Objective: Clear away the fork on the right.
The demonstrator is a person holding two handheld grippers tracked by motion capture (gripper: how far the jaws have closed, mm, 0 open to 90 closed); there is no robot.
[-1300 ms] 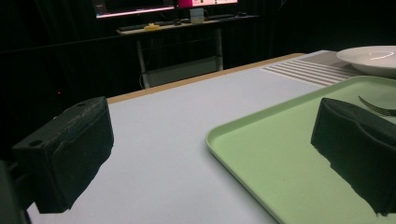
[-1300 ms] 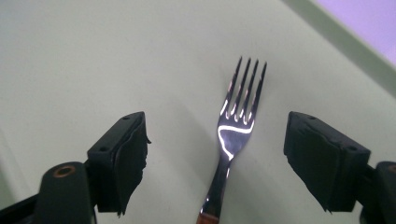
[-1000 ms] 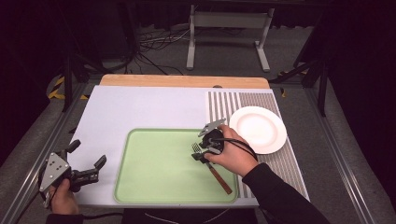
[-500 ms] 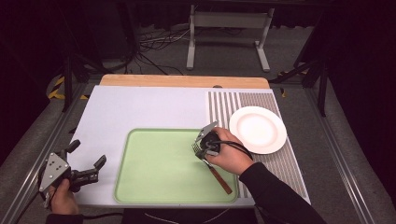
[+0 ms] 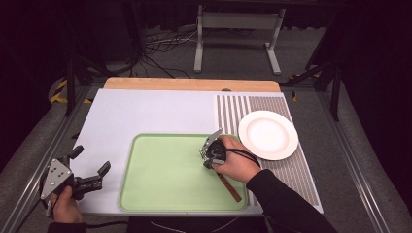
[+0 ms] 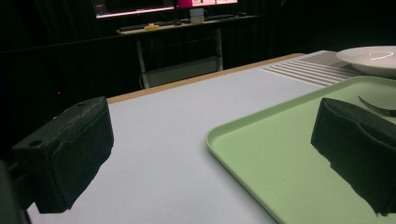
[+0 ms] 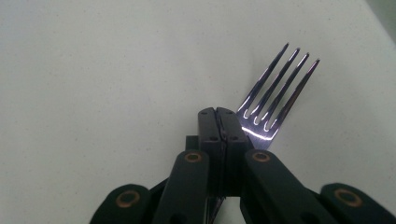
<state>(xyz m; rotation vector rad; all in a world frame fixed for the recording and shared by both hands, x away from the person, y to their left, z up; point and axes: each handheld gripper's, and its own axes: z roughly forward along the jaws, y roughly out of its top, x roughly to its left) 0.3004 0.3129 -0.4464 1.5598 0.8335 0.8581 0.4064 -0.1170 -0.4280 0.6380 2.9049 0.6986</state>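
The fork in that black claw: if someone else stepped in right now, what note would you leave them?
Right claw: shut on the fork, gripping just below the tines, over the green tray. The wooden handle trails back toward the person in the high view.
Left claw: open, holding nothing, at the table's near left corner beside the tray.
White plate: bare, on the striped mat right of the tray.
Done: fork gripped.
Left: probably carry it to wherever it belongs, perhaps by the plate.

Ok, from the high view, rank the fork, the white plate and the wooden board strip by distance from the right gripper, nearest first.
1. fork: at the right gripper itself, on the right part of the green tray, the jaws shut on its neck.
2. white plate: just right of it, on the striped mat.
3. wooden board strip: along the table's far edge.
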